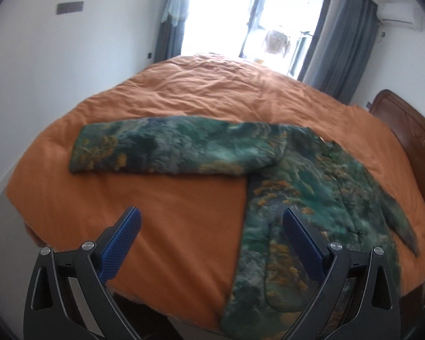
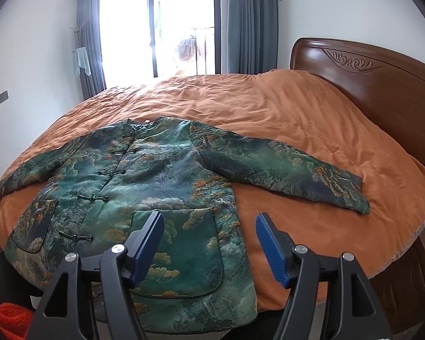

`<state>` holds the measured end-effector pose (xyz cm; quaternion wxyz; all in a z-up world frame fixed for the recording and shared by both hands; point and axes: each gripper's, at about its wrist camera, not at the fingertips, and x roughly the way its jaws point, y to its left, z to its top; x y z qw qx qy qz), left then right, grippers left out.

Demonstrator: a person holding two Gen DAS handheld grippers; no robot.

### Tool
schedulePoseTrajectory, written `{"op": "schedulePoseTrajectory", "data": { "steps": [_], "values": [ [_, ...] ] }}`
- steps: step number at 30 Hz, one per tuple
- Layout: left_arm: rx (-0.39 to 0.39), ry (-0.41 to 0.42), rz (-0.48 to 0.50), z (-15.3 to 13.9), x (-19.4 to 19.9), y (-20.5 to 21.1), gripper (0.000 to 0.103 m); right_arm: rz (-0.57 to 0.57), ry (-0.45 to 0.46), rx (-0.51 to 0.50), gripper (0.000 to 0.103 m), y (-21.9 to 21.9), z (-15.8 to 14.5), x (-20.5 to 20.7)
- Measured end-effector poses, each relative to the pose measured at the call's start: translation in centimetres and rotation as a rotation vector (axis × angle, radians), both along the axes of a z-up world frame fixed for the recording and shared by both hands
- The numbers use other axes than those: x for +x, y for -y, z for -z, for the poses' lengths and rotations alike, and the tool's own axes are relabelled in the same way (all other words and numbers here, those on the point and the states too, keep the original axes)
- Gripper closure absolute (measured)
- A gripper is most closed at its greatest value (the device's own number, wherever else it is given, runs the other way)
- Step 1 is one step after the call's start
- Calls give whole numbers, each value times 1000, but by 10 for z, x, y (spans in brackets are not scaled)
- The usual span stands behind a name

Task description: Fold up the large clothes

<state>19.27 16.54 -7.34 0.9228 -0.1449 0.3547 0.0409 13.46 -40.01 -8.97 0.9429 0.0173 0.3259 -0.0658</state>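
Note:
A padded green jacket (image 2: 144,170) with an orange tree print and knot buttons lies face up on the orange bedspread (image 2: 283,119), both sleeves spread out sideways. In the left wrist view the jacket (image 1: 311,187) fills the right half, and one sleeve (image 1: 170,148) stretches left across the bed. My left gripper (image 1: 211,218) hangs wide open above the near bed edge, beside the jacket's side hem, with nothing between its blue pads. My right gripper (image 2: 209,223) is open over the jacket's lower corner by a patch pocket (image 2: 181,249), holding nothing.
A carved wooden headboard (image 2: 368,68) stands at the bed's right side. A bright glass door (image 2: 155,28) with grey curtains lies beyond the bed. White walls bound the left. Something red and fluffy (image 2: 8,320) sits low at the left near the floor.

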Motion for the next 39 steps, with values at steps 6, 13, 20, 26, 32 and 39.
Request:
{"op": "schedulePoseTrajectory", "data": {
  "steps": [6,13,20,26,32,39],
  "values": [
    [0,-4,30,-3,8,23,3,62,-18,37,34,37,1,6],
    [78,84,24,-20,3,60,2,130,3,68,34,71,-9,19],
    [184,39,77,-8,14,93,2,147,125,-22,29,85,-34,36],
    [203,-51,179,0,19,112,2,189,37,236,27,141,32,62],
    [263,-27,195,-13,14,126,1,372,-9,516,27,225,92,79],
    [221,-27,217,-14,23,134,1,597,3,711,27,280,134,86]
  ]
}}
